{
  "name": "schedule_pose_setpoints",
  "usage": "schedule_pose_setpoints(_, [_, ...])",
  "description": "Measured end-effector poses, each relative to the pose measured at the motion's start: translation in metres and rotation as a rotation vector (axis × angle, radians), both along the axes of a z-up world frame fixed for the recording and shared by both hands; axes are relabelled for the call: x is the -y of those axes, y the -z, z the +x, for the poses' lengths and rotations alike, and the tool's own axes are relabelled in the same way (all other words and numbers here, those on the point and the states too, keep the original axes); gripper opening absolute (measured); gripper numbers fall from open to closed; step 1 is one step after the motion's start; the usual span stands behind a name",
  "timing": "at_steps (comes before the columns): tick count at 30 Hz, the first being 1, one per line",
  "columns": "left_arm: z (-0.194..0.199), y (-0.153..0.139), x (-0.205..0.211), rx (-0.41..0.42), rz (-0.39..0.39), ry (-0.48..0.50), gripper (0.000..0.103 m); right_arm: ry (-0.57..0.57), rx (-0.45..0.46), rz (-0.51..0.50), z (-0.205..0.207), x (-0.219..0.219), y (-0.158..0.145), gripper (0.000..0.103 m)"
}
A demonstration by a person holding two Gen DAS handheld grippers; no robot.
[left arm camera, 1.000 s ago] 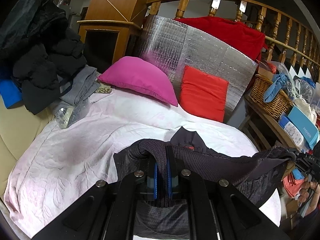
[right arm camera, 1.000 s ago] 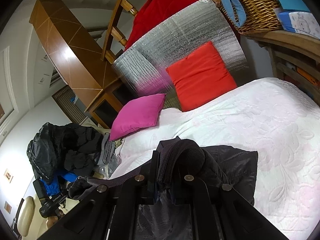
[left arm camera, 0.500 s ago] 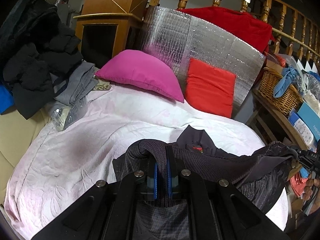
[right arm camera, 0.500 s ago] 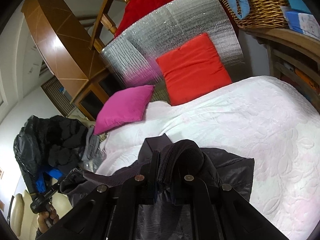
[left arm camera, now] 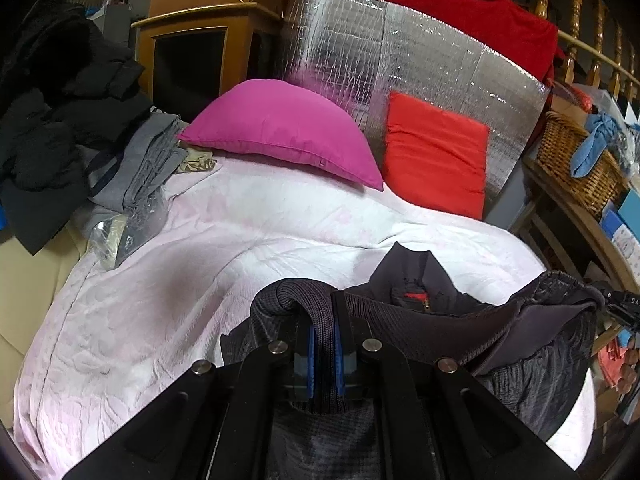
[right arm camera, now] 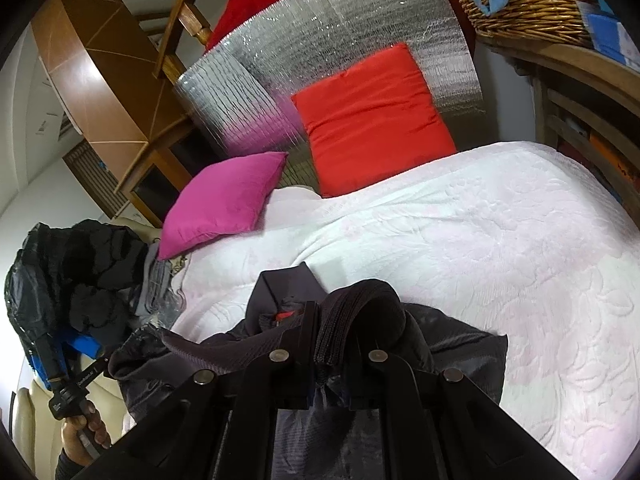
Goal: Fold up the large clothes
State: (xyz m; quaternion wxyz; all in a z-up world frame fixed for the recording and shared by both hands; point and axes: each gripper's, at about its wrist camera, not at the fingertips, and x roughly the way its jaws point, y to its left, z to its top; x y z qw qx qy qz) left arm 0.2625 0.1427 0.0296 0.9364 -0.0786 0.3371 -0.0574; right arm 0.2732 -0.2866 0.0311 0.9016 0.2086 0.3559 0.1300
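A dark grey jacket (left arm camera: 532, 360) with a ribbed hem and a small red tag at its collar hangs stretched between my two grippers, over the near part of a pale pink quilted bed (left arm camera: 160, 300). My left gripper (left arm camera: 323, 344) is shut on a fold of the ribbed hem. In the right wrist view my right gripper (right arm camera: 332, 340) is shut on the other end of the hem, with the jacket (right arm camera: 452, 356) draping onto the bed (right arm camera: 500, 240). The jacket's collar lies on the quilt just ahead of both grippers. A hand (right arm camera: 80, 436) holds the left gripper's handle at lower left.
A magenta pillow (left arm camera: 280, 132) and a red cushion (left arm camera: 436, 156) lean on a silver foil board (left arm camera: 400, 64) at the bed's head. Dark clothes (left arm camera: 60, 112) and grey garments pile at the left. A wicker basket (left arm camera: 576, 160) sits on a wooden shelf at the right.
Both grippers moved forward over the bed and a little down, carrying the jacket toward the pillows. The collar now lies farther up the quilt. Both grips are unchanged.
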Motion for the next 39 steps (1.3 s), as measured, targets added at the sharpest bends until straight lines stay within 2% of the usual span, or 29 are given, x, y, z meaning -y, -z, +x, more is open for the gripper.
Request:
schedule_pose_setpoints(16, [0.063, 0.051, 0.009, -0.095, 0.018, -0.024, 0.008, 0.013, -0.099, -0.025, 0.068, -0.005, 0.048, 0.009])
schedule_pose_setpoints(29, [0.098, 0.064, 0.008, -0.140, 0.017, -0.035, 0.008, 0.012, -0.120, -0.037, 0.109, -0.010, 0.058, 0.009])
schedule_pose_setpoints(39, [0.123, 0.081, 0.010, -0.184, 0.016, -0.029, 0.008, 0.036, -0.164, -0.033, 0.133, -0.008, 0.081, 0.009])
